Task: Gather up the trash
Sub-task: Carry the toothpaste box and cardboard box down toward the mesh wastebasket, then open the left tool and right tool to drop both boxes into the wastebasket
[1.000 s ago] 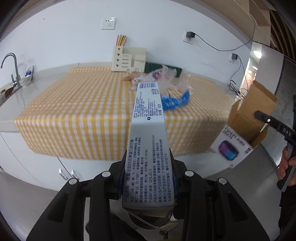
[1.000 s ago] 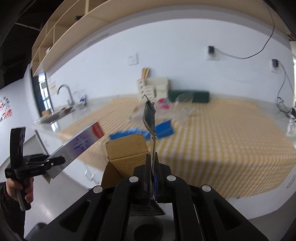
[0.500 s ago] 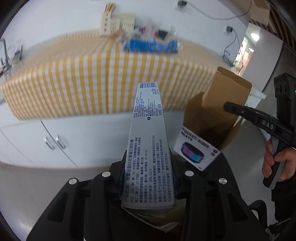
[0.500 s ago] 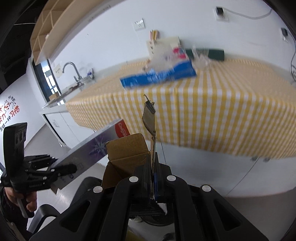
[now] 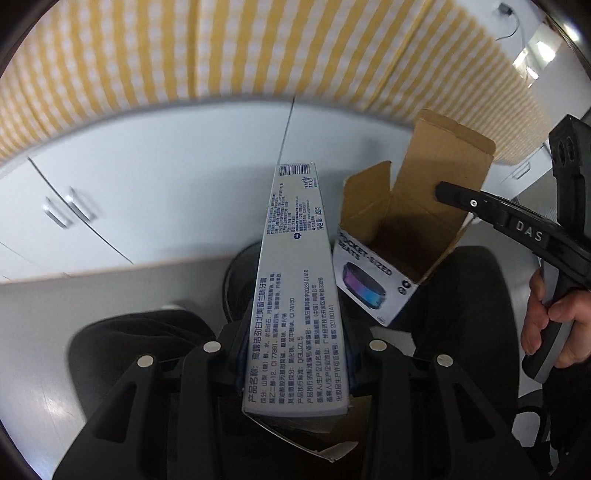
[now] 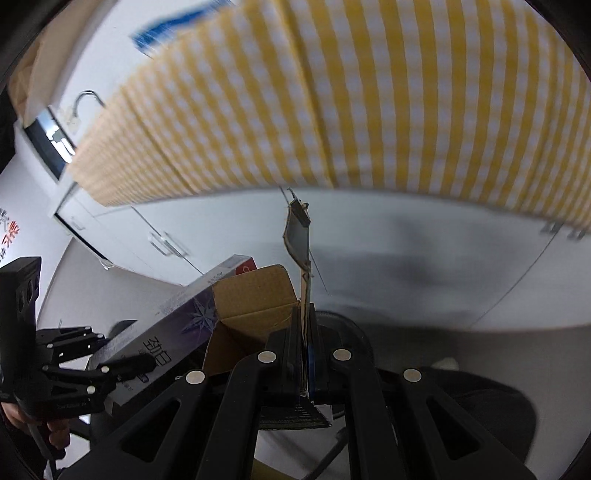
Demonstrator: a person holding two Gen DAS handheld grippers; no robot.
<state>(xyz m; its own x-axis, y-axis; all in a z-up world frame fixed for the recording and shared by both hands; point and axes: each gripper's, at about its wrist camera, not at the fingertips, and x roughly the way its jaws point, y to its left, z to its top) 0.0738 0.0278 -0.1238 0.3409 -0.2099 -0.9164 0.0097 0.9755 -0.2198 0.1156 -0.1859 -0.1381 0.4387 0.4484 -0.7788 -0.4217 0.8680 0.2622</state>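
Note:
My left gripper (image 5: pixel 295 350) is shut on a long grey toothpaste box (image 5: pixel 295 280) that points forward and down. My right gripper (image 6: pixel 304 354) is shut on the flap of an open brown cardboard speaker box (image 6: pixel 251 314); that box also shows in the left wrist view (image 5: pixel 399 236), just right of the toothpaste box. Both boxes hang low in front of the counter, over a dark round bin (image 5: pixel 240 280) that is mostly hidden behind them. The toothpaste box also shows in the right wrist view (image 6: pixel 173 325), with the left gripper (image 6: pixel 110 369) on it.
The yellow checked tablecloth (image 5: pixel 258 51) hangs over white cabinet doors (image 5: pixel 166 184) above me. The floor (image 5: pixel 48 332) is grey. A black chair seat (image 5: pixel 122 339) sits close below. A blue packet (image 6: pixel 166 26) lies on the table edge.
Both grippers have dropped from table height to below the counter edge and tilted down with their boxes. The table top has left view and the dark bin has come into view.

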